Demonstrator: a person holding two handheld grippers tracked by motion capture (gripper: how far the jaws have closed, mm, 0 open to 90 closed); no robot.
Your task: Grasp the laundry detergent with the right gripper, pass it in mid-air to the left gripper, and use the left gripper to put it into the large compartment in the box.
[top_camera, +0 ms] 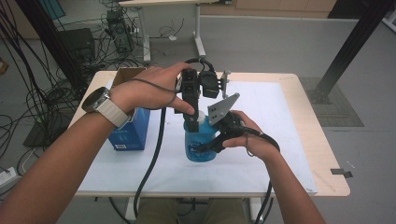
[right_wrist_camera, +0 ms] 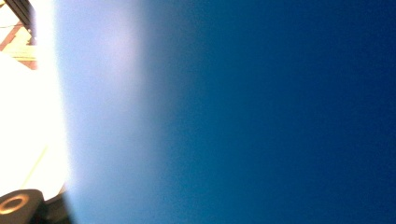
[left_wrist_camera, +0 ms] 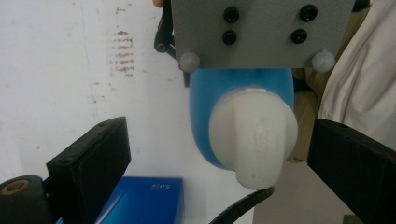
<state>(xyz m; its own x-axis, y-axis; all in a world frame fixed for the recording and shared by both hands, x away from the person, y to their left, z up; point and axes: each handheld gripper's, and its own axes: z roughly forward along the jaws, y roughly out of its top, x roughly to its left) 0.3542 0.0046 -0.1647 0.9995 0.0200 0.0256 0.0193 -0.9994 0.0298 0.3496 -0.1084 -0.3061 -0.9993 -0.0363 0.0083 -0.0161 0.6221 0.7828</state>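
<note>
Blue bottle [top_camera: 198,147]: right hand-held gripper [top_camera: 215,142] seemingly clamps it; left hand-held gripper [left_wrist_camera: 219,158] open.

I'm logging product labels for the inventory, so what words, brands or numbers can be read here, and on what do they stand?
Nothing can be read with certainty.
Blue cardboard box: a white label patch on its front in the high view, too small to read.
Same box in the left gripper view: small white print, upside down and blurred.
White plastic cap of the blue plastic bottle: faint raised marks, unreadable.

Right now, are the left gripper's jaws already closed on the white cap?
No, the left gripper stands open, with gaps either side of the white cap.
</note>
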